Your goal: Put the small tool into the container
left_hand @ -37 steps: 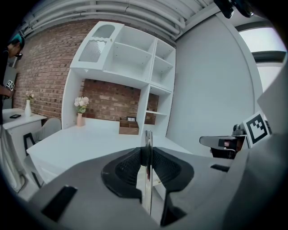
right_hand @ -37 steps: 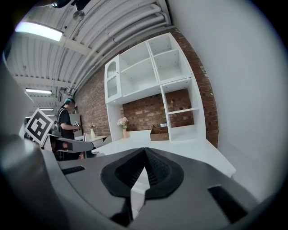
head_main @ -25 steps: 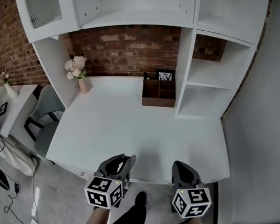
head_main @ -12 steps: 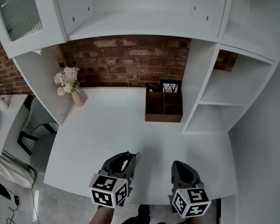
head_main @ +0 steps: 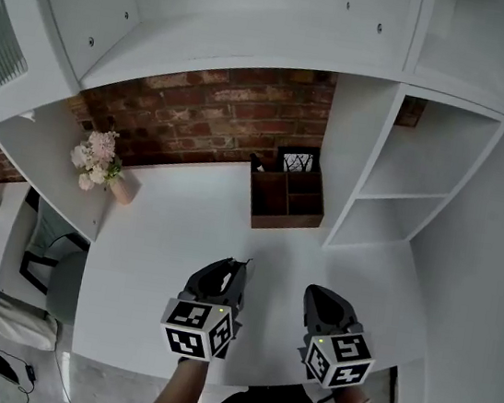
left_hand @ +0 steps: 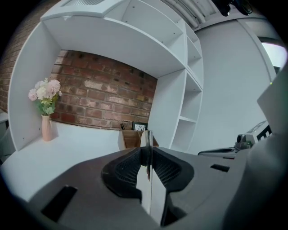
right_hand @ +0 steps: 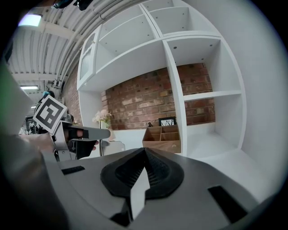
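pinching small tool (left_hand: 147,138): left hand-held gripper (left_hand: 146,157)

Pink flower vase (head_main: 122,191) on white desk (head_main: 178,232), brick wall (head_main: 218,112) behind

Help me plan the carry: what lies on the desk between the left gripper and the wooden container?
Nothing: the head view shows only bare white desk between the left gripper, gripping a thin tool, and the wooden container.

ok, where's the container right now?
In the head view the container stands at the back of the desk, right of centre, by the brick wall and just left of the shelf upright.
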`<state>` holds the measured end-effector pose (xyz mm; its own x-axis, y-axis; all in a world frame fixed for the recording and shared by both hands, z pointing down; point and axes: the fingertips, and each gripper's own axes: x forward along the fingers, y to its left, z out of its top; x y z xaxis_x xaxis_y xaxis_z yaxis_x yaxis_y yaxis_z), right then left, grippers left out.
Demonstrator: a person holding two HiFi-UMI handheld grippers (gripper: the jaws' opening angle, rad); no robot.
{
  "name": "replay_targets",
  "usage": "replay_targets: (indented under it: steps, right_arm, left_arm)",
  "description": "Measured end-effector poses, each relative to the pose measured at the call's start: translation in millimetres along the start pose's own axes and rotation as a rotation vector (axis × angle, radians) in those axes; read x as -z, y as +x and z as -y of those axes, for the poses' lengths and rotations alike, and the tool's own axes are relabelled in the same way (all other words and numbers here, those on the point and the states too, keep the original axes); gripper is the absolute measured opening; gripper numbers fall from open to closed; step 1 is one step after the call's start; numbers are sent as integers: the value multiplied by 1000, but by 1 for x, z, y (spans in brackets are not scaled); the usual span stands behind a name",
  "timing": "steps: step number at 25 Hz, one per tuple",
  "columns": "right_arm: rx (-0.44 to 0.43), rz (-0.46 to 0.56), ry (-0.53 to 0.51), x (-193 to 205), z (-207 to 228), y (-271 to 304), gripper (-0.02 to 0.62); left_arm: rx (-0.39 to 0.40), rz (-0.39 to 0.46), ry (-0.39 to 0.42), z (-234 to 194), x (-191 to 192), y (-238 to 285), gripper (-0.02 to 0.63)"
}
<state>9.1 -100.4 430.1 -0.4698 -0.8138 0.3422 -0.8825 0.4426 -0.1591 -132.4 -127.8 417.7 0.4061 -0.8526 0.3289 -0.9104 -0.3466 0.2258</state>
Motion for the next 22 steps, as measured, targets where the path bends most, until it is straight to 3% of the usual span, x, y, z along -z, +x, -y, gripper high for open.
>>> replay_targets:
  steps: [22]
  right_arm:
    - [-74, -76, 11, -10, 45, 105, 5]
  left_arm:
    - [33, 6, 22, -24, -70, 151, 84]
